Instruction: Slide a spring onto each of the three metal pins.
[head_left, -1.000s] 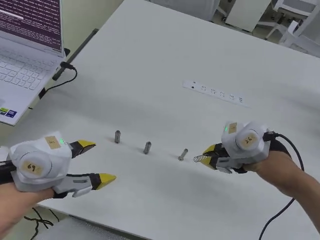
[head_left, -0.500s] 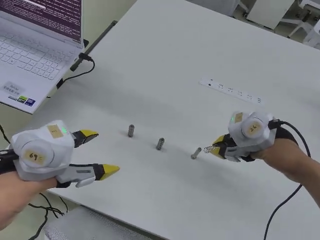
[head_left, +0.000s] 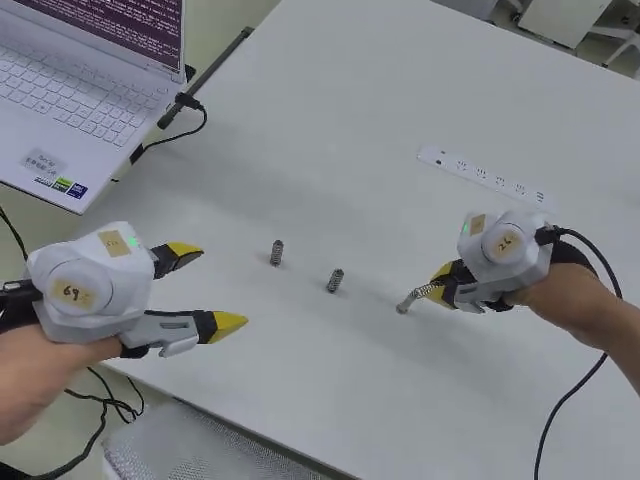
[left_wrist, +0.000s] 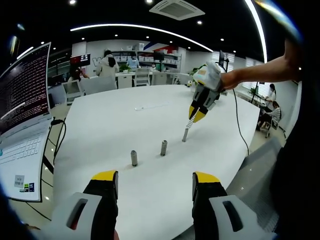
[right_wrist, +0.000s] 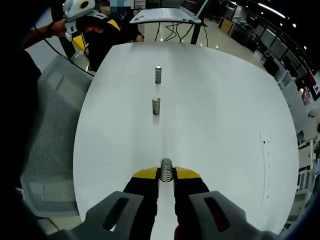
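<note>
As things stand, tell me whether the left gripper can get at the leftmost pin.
Probably yes: the left gripper, jaws open, faces the leftmost pin across bare table, and the right gripper holds a spring at the third pin.

A white surface (head_left: 380, 110) stands in an open office. An open laptop (head_left: 90, 80) sits at its left side, a power strip (head_left: 485, 175) lies toward its far side, and a curved ceiling light (left_wrist: 150, 27) glows above it.

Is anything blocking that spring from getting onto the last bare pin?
Nothing visible does. The spring in the right gripper is right by the top of the bare pin, with nothing between them.
</note>
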